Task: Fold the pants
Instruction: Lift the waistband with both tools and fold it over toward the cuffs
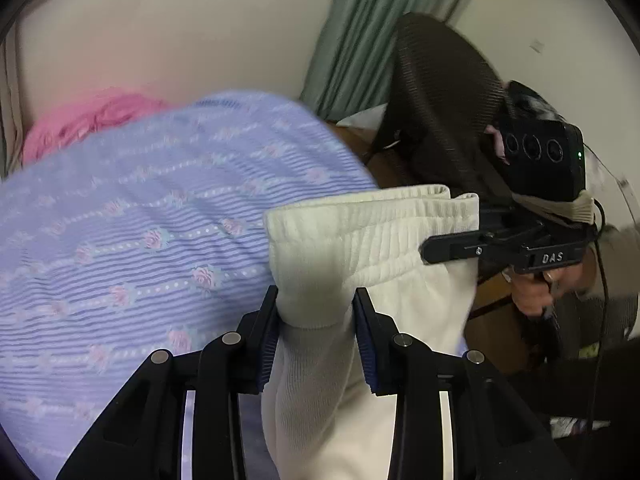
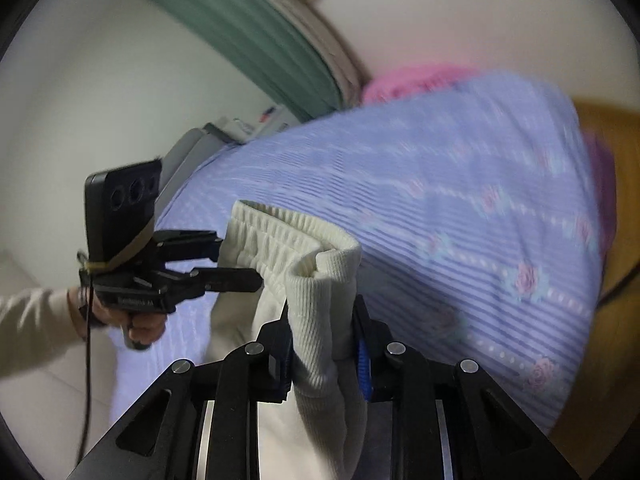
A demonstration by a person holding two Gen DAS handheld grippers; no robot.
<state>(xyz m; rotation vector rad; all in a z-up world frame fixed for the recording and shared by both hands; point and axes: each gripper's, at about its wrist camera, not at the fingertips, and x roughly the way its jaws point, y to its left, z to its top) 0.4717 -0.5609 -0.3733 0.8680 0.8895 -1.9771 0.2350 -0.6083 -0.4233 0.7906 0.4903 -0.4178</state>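
Note:
Cream ribbed pants point(image 1: 360, 236) with an elastic waistband hang lifted above the bed, stretched between both grippers. In the left wrist view my left gripper point(image 1: 316, 316) is shut on one end of the waistband, and cloth bulges out between its blue pads. The right gripper point(image 1: 452, 232) pinches the other end of the band at the right, with a hand on its grip. In the right wrist view the pants point(image 2: 276, 236) fold over my right gripper point(image 2: 320, 320), which is shut on a cuff-like fold. The left gripper point(image 2: 236, 260) clamps the band at the left.
A lilac bedspread point(image 1: 132, 220) with small roses lies under the pants, also seen in the right wrist view point(image 2: 460, 208). A pink cloth point(image 1: 92, 120) sits at its far edge. A green curtain point(image 1: 380, 32) and a dark wicker chair point(image 1: 444, 100) stand beyond the bed.

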